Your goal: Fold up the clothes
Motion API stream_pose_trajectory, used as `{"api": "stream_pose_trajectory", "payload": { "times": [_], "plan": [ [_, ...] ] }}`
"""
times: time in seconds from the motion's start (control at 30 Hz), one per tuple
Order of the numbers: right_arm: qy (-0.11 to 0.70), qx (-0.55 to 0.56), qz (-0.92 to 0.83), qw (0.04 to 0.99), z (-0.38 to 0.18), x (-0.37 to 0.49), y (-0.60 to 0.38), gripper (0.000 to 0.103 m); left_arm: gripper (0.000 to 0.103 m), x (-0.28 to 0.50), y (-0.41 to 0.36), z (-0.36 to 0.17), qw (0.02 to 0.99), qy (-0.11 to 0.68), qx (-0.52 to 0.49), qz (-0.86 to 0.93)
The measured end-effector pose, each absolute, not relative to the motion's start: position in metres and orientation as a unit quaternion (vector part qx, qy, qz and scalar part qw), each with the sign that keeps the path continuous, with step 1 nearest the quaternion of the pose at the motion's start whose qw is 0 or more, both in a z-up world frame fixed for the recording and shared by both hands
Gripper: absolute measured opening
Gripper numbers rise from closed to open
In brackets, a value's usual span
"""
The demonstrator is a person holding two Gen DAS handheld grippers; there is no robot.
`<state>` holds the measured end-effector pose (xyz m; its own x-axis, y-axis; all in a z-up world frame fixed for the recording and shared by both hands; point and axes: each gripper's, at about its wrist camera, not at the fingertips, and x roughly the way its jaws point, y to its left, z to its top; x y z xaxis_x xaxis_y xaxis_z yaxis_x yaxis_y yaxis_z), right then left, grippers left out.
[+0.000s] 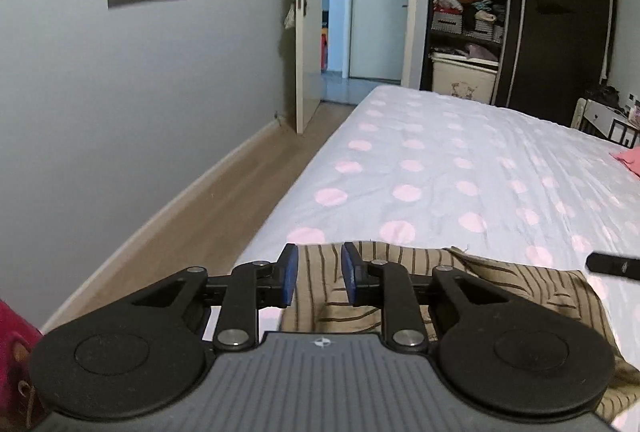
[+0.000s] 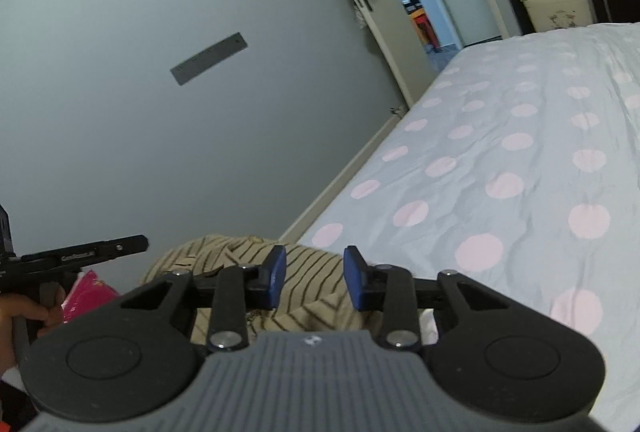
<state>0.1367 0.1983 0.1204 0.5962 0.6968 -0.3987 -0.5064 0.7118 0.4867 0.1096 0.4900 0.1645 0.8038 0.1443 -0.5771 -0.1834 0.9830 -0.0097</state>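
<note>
Striped garment (image 1: pixel 400 284) lies bunched on bed edge (image 1: pixel 440 168), directly below both grippers: left gripper (image 1: pixel 319 274), right gripper (image 2: pixel 315 278), parted, empty.

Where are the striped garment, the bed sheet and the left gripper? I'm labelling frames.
striped garment (image 1: pixel 320 296), left wrist view, its middle folds.
bed sheet (image 1: pixel 440 160), left wrist view, bare dotted part.
left gripper (image 1: pixel 319 278), left wrist view, between fingertips.

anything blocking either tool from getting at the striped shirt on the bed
Nothing visible does. The left tool and the right tool both hang open directly over the striped shirt, which lies crumpled at the near edge of the bed.
</note>
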Motion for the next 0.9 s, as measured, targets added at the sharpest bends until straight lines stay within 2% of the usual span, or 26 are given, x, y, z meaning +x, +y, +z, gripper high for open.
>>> {"api": "stream_pose_trajectory", "payload": {
  "times": [0.2,0.3,0.43,0.67,0.73,0.9],
  "plan": [
    [0.303,0.140,0.294,0.896,0.093,0.143,0.234,0.036,0.020,0.123,0.501,0.122,0.936,0.328,-0.069,0.108],
    [0.319,0.134,0.278,0.896,0.075,0.152,0.239,0.030,0.020,0.122,0.511,0.100,0.926,0.350,-0.085,0.113],
    [0.314,0.131,0.289,0.895,0.077,0.150,0.233,0.030,0.020,0.118,0.523,0.078,0.916,0.362,-0.130,0.112],
    [0.303,0.128,0.310,0.892,0.083,0.146,0.221,0.031,0.020,0.107,0.520,0.094,0.920,0.352,-0.122,0.119],
    [0.300,0.126,0.316,0.891,0.085,0.144,0.218,0.036,0.020,0.096,0.513,0.106,0.928,0.336,-0.108,0.118],
    [0.281,0.098,0.382,0.875,0.096,0.110,0.207,0.035,0.020,0.061,0.493,0.127,0.940,0.312,-0.067,0.122]
  ]
}}
